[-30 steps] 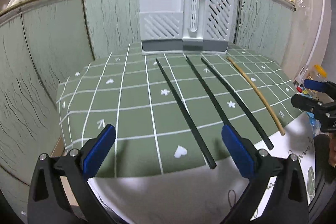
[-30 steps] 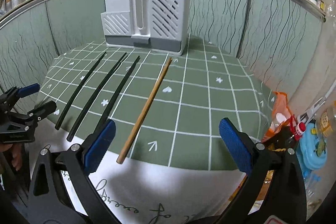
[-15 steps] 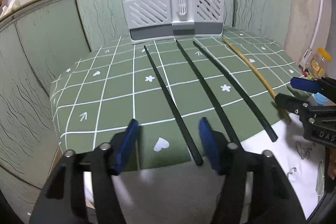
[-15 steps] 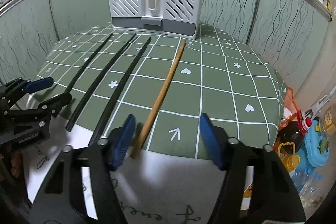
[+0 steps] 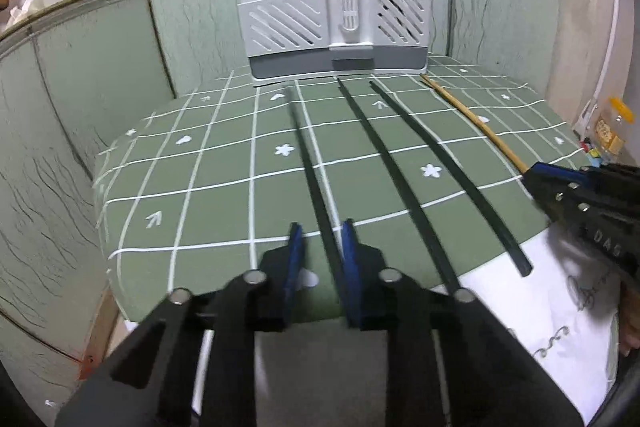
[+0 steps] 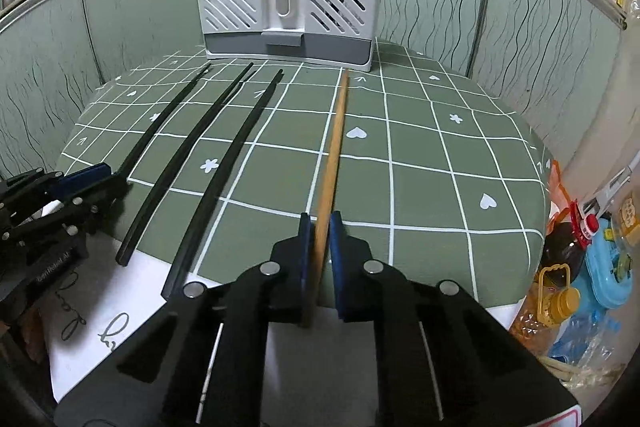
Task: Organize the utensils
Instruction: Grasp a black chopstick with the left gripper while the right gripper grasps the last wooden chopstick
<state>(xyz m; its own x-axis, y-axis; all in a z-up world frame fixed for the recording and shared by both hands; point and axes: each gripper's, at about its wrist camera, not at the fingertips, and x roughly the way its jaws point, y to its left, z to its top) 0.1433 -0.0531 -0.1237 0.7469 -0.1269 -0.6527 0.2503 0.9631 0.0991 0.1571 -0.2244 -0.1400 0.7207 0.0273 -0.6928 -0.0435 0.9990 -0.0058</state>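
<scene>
Progress: early in the job, as I judge it. Several chopsticks already stand in the right compartment of the white utensil holder (image 5: 334,13) at the top centre of both views; four lie on the bench (image 6: 420,179), which has a green checked cloth.
Left to do: all four loose sticks have yet to go into the holder. None is lifted yet.
Left tool (image 5: 320,247): lower centre of the left wrist view, jaws closing to a narrow gap with the near end of the leftmost black chopstick (image 5: 310,163) between the blue pads. The stick lies against the right pad; a sliver of cloth shows beside the left one, so the pinch looks not quite complete.
Right tool (image 6: 319,243): lower centre of the right wrist view, jaws drawn in tight on the wooden chopstick (image 6: 335,143), gripped near its near end, which juts past the pads toward the camera.
Other sticks: the middle black chopstick (image 5: 394,171) and the right black chopstick (image 5: 448,167) lie between the two held ones, untouched, their near ends overhanging the cloth edge onto the white sheet (image 5: 568,291).
Lay of the sticks: all four run from the bench's near edge toward the holder's base, fanned slightly apart.
</scene>
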